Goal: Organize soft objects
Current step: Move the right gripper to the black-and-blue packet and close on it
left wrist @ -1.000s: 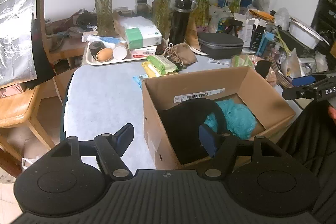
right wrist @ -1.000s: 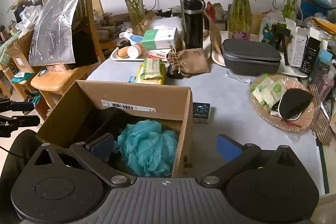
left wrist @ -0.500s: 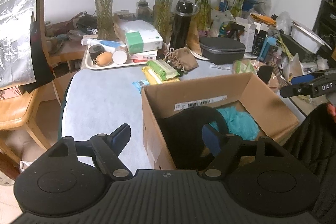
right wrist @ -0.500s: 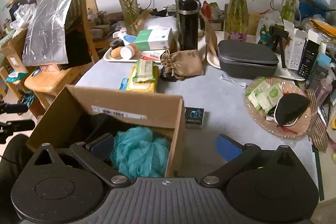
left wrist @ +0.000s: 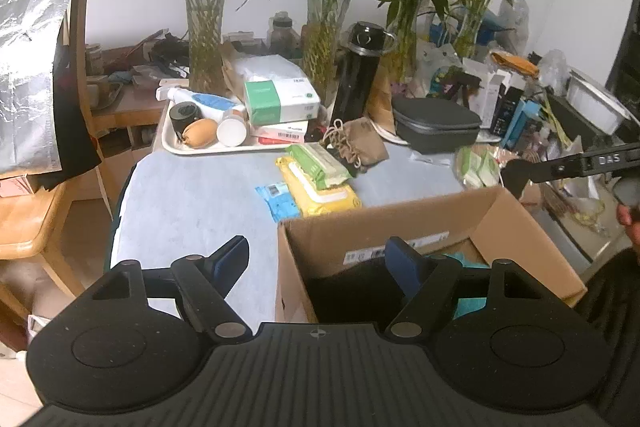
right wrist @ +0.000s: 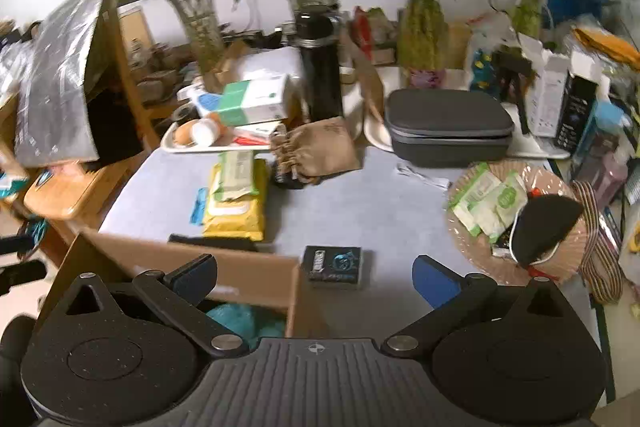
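- Left gripper [left wrist: 316, 261]: its jaws stand apart with nothing between them, one finger over the bare surface [left wrist: 192, 203] at about 9 o'clock, the other over the cardboard box [left wrist: 400, 227] at 3 o'clock. It tilts downward over the box's near left corner.
- Cardboard box: in the left wrist view it sits low and centre-right on the surface. A teal mesh puff [right wrist: 244, 321] lies inside, beside a dark item I cannot identify in the shadow.
- Soft things outside the box: a yellow wipes pack [right wrist: 236, 207] with a green pack [right wrist: 236, 175] on top, at 12 o'clock from the box, and a tan drawstring pouch [right wrist: 320, 151] beyond them at about 1 o'clock.
- Right gripper [right wrist: 314, 273]: jaws spread wide and empty, angled down, one finger over the box rim, the other over bare surface. A small black packet [right wrist: 334, 265] lies between the fingers' lines but untouched.
- Woven tray [right wrist: 560, 263] at 3 o'clock in the right wrist view holds green sachets [right wrist: 488, 201] and a black eye mask [right wrist: 544, 227].
- Doing the step well, as I judge it: pick one soft item, probably the eye mask or pouch, approach from above with jaws wide, close gently on its thickest part, and lift clear of the box wall before lowering it in.
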{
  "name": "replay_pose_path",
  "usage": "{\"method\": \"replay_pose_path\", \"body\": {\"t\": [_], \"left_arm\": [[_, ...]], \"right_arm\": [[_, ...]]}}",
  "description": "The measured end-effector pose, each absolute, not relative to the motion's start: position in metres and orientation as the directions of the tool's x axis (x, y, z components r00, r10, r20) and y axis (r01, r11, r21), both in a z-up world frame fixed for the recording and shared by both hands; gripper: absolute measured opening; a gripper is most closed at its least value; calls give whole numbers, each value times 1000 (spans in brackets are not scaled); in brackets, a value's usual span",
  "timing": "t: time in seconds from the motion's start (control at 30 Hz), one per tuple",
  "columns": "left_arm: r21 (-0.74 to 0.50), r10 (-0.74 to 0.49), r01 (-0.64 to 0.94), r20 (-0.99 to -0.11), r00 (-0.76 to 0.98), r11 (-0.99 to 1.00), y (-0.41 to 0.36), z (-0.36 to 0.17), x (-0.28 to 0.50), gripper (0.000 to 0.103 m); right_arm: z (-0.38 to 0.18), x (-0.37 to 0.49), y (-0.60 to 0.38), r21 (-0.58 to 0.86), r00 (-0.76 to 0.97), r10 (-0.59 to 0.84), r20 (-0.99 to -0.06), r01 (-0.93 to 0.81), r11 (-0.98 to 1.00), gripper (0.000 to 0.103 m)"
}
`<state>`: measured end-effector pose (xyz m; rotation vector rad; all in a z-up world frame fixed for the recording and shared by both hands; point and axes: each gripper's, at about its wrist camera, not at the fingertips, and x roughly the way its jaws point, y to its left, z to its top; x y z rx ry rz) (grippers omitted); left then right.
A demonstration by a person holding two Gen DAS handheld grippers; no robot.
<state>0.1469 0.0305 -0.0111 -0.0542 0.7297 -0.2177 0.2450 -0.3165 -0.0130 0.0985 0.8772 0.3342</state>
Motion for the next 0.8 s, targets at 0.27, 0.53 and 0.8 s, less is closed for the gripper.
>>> {"method": "replay_pose_path", "body": {"t": [0.27, 0.53, 0.8], "left_arm": [[-167, -241, 174, -630, 738, 971, 36, -13, 158, 75], [-175, -243, 170, -623, 744, 970, 36, -19, 170, 75], [-188, -260, 181, -625, 736, 965, 39, -24, 178, 75]], "right_arm": [[-38, 285, -333, 271, 584, 302, -754, -142, 952, 103], [-76, 319, -335, 290, 525, 289, -801, -82, 953, 103], [-111, 352, -329, 344, 425, 340, -839, -70, 936, 102]]}}
